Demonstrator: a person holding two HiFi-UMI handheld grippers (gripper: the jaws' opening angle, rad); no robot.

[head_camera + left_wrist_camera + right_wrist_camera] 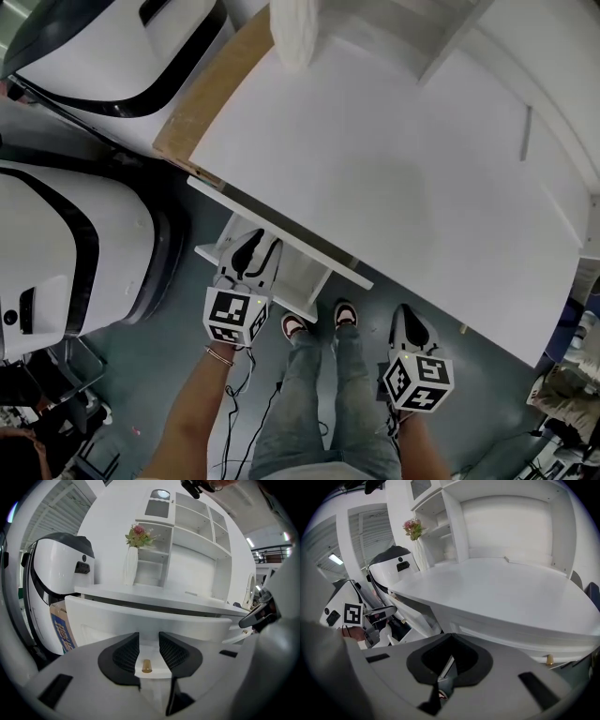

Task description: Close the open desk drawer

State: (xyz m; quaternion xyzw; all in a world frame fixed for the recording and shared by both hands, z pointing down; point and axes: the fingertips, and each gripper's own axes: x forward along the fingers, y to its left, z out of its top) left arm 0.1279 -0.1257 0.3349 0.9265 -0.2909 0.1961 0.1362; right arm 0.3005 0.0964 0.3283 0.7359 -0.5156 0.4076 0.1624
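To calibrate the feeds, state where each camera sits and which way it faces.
Head view: on the head, looking steeply down at desk and open drawer; legs, forearms show.
Left gripper view: on the left gripper, open, facing the drawer's knob.
Right gripper view: on the right gripper, shut, facing across the desk.
Shared: both gripper views show the vase.

One white flat-topped table has one white drawer standing open at its near left. There are two small brass knobs, the left knob and the right knob. Two hand-held tongs show: left tongs and right tongs. One tall white vase stands far left. Two rounded white-and-black machines and one brown cardboard box stand left of the table.
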